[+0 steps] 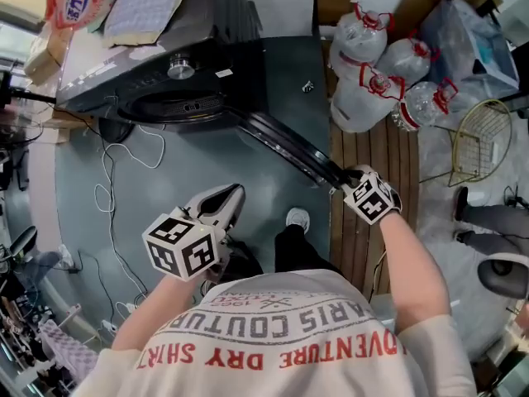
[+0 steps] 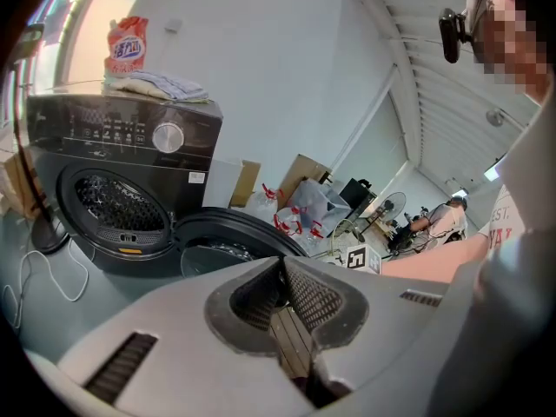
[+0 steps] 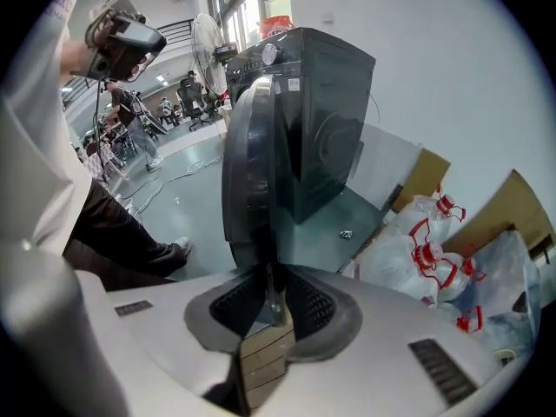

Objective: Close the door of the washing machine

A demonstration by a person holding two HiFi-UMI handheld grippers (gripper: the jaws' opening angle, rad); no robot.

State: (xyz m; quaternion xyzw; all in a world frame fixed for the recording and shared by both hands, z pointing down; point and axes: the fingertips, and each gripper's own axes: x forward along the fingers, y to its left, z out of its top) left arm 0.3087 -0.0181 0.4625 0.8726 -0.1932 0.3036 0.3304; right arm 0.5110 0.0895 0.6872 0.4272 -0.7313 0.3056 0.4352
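The black front-loading washing machine (image 1: 157,81) stands at the top left of the head view, drum opening facing the floor area. Its round door (image 1: 281,143) swings wide open toward the right. My right gripper (image 1: 339,180) is at the door's outer edge, shut on it. In the right gripper view the door (image 3: 252,172) stands edge-on, and its rim runs down between the pads of my right gripper (image 3: 271,298). My left gripper (image 1: 227,197) hangs over the grey floor, apart from the machine. In the left gripper view its tips (image 2: 281,263) meet with nothing between them, facing the machine (image 2: 122,181) and open door (image 2: 226,237).
Several large water jugs (image 1: 372,73) with red caps stand right of the machine, next to a wire basket (image 1: 483,139). White cables (image 1: 107,188) trail over the floor at the left. A detergent bag (image 1: 74,2) and a cloth (image 1: 149,7) lie on the machine's top. Wooden planks (image 1: 372,164) run under the right arm.
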